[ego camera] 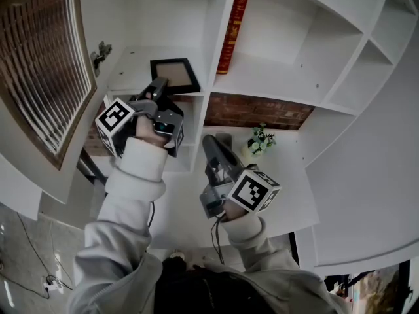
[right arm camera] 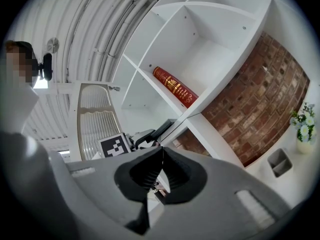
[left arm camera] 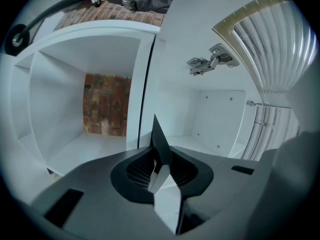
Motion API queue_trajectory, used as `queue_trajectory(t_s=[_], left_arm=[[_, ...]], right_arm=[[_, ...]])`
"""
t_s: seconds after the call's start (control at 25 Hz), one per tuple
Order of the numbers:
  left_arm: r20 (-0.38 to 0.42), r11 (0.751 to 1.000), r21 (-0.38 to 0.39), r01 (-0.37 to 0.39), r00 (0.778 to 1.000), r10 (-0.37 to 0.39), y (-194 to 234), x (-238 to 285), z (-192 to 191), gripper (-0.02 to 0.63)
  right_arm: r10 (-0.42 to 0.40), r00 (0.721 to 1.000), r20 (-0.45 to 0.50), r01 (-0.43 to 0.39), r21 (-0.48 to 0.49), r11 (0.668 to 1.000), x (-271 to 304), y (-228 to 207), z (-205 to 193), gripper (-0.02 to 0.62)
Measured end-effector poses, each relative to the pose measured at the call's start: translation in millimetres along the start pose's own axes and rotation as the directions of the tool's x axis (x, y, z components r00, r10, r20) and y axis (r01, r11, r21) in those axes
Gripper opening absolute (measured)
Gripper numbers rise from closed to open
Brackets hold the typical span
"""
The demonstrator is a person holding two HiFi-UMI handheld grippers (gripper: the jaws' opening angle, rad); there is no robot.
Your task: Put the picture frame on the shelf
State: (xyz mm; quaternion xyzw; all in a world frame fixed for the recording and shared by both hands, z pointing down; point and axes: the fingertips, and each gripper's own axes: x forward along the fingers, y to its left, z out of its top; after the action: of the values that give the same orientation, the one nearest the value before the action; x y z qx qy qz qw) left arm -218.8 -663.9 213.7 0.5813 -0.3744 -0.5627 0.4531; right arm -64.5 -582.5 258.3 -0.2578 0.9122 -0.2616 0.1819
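A black picture frame (ego camera: 175, 75) with a pale inside is in the upper left shelf compartment (ego camera: 131, 77). My left gripper (ego camera: 159, 85) is shut on the frame's near corner. In the left gripper view the frame (left arm camera: 159, 140) appears as a thin dark edge standing up between the jaws of that gripper (left arm camera: 159, 160), over the compartment's floor. Lower down, my right gripper (ego camera: 213, 146) points at the shelf unit over the white counter; its jaws (right arm camera: 161, 151) meet at the tips with nothing between them. The right gripper view catches the left gripper's marker cube (right arm camera: 114, 145) and the frame (right arm camera: 164, 128).
A red book (ego camera: 234, 28) leans in the neighbouring compartment. A ribbed-glass cabinet door (ego camera: 39, 64) stands swung out on the left, its hinge (left arm camera: 212, 64) on the compartment wall. A small flower vase (ego camera: 258, 140) and a grey holder (right arm camera: 279, 161) sit on the counter before the brick wall (ego camera: 255, 113).
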Motion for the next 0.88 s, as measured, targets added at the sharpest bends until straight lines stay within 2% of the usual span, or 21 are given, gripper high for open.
queue_trajectory(t_s=[0.2,0.36,0.52,0.64,0.88], left_arm=[[0.01,1.0,-0.023,0.012,1.0,-0.011,-4,0,-1,0.054],[0.002,1.0,0.017,0.014,1.0,-0.014,-1,-2,1,0.059],[0.006,0.997,0.072,0.021,1.0,-0.021,-10,-4,0,0.161],[0.006,0.997,0.068,0.023,1.0,-0.024,-12,-6,-1,0.237],[0.003,0.998,0.06,0.026,1.0,-0.027,-8,-11,0,0.249]], right_arm=[[0.009,1.0,0.016,-0.009,0.006,1.0,-2,4,5,0.0],[0.021,1.0,0.013,-0.021,0.039,0.999,-3,8,2,0.0],[0.027,0.999,0.024,-0.028,0.045,0.999,-4,12,4,0.0],[0.028,0.999,0.028,-0.029,0.037,0.999,-4,12,3,0.0],[0.025,0.999,0.024,-0.026,0.044,0.999,-4,12,-1,0.0]])
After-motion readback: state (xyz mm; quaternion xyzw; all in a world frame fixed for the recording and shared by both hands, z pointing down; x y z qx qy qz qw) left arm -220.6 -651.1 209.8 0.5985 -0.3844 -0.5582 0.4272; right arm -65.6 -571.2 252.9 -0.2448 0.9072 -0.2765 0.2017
